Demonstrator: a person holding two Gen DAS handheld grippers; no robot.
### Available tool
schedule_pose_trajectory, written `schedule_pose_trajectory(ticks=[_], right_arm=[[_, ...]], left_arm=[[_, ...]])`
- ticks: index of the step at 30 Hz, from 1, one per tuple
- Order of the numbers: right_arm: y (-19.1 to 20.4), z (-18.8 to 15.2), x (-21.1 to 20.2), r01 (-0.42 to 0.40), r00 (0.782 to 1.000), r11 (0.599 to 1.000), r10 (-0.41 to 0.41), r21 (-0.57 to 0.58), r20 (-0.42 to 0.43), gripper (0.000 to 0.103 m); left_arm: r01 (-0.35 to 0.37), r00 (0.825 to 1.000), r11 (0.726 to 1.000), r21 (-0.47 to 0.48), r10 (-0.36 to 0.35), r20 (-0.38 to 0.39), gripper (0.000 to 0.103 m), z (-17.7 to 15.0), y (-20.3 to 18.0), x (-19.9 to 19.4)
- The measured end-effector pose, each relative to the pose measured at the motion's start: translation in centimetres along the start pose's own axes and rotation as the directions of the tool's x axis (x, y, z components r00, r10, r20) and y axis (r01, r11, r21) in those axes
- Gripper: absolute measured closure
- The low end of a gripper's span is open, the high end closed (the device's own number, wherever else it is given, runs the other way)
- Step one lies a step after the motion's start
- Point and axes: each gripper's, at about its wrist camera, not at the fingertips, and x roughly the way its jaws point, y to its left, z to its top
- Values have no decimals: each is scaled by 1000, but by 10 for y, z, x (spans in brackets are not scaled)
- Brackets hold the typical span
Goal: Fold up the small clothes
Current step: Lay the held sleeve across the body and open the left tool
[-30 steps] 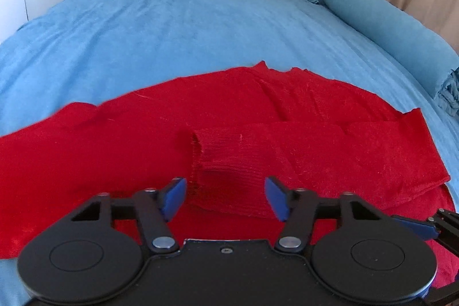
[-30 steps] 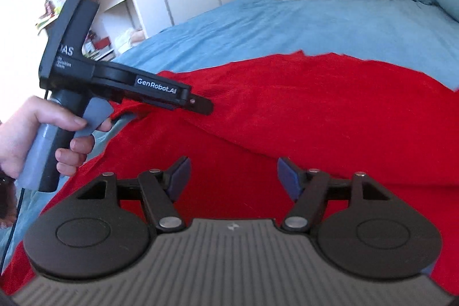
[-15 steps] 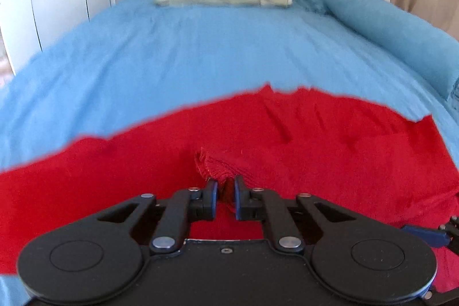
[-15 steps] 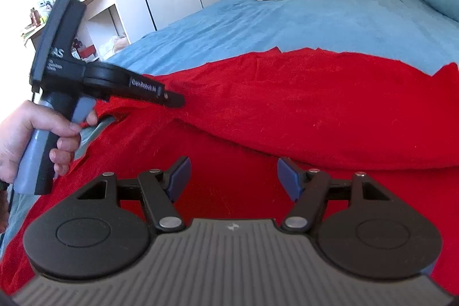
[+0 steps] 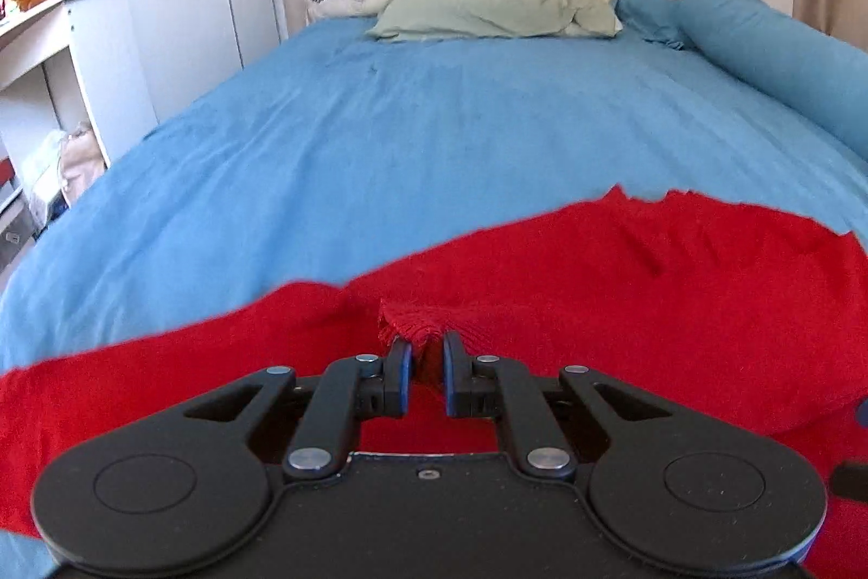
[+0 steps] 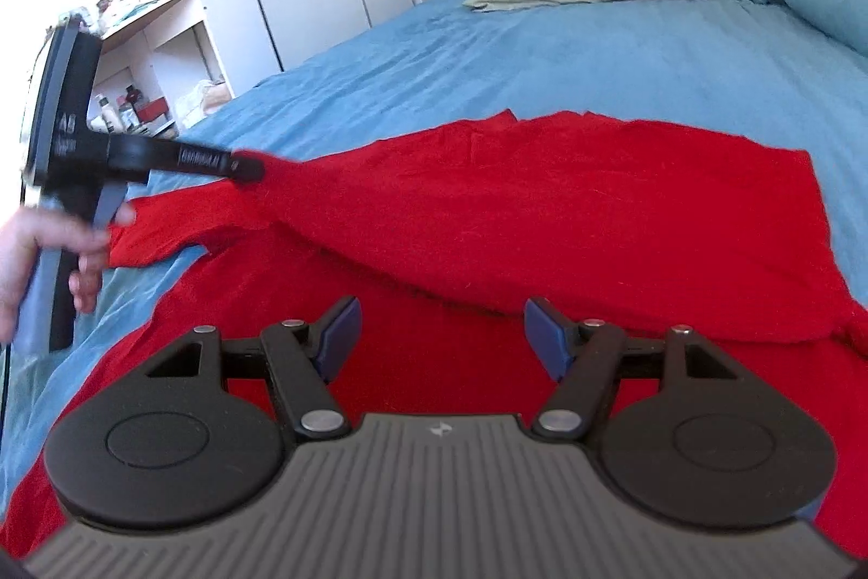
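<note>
- The red knitted garment point(image 5: 624, 286) lies spread over the blue bed cover point(image 5: 434, 134), filling the lower half of both views; its far edge runs across mid-frame.
- The left gripper point(image 5: 425, 375), at lower centre of the left wrist view, has its jaws nearly together, pinching the ribbed cuff of the red sleeve point(image 5: 412, 326). The fabric bunches just above the blue pads point(image 5: 401, 373).
- In the right wrist view the same left gripper point(image 6: 247, 166) appears at middle left, held by the person's left hand point(image 6: 32, 253), with the sleeve drawn up towards it as a raised ridge.
- The right gripper point(image 6: 439, 332), at lower centre of its own view, has its jaws spread wide and holds nothing; it hovers over the red cloth.
- Risk: only a small bite of the cuff appears caught. A quick pull could, in my judgement, slip the knit out of the pads.
- Risk: the garment body is unrestrained. Dragging the sleeve may shift or wrinkle the whole piece, spoiling the fold line.
- Risk: stretchy knit may sag and land crooked once let go.
- Risk: the two tools sit near each other over the cloth; a careless crossing could cause a collision.
</note>
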Motion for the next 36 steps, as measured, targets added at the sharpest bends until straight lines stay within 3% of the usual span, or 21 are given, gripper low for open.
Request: schedule_pose_trajectory(ticks=[2,4,6,8,12,15,19,23,28,33,36], right_arm=[[-4,0,1,17,1000,1000,-17,7,-2,20],[-9,1,1,28,1000,999,-28,14,-2,20],[-14,3,0,42,999,999,-42,17,3,20],[-19,7,-2,62,998,998,-62,7,13,20],[-41,24,-5,177,981,984,-176,1,79,0],[-67,35,2,205,974,977,-209,53,91,0],[-84,34,18,218,974,975,-219,36,48,0],[-100,17,33,214,977,977,-214,0,-26,1],[-115,7,24,184,983,983,-184,3,-10,1],[-115,3,23,187,982,982,-187,-21,-13,1],[-106,5,18,206,978,978,-207,-42,-8,0]], left_arm=[[9,1000,1000,-13,-9,-9,88,-6,2,1],[4,1000,1000,-24,-4,6,68,-8,5,-4],[-15,998,999,-41,18,65,14,-9,8,-17],[8,990,999,-46,-1,144,0,-10,11,-32],[183,977,982,-44,-177,120,0,1,11,-30],[249,964,968,-31,-245,107,0,7,1,-16],[263,961,965,0,-262,88,0,8,-8,13],[293,956,956,-31,-292,37,0,5,-4,40],[269,963,963,-32,-269,4,0,-4,1,60],[207,978,977,48,-207,-12,0,-6,-9,58],[230,973,971,67,-229,-15,0,-12,-13,37]])
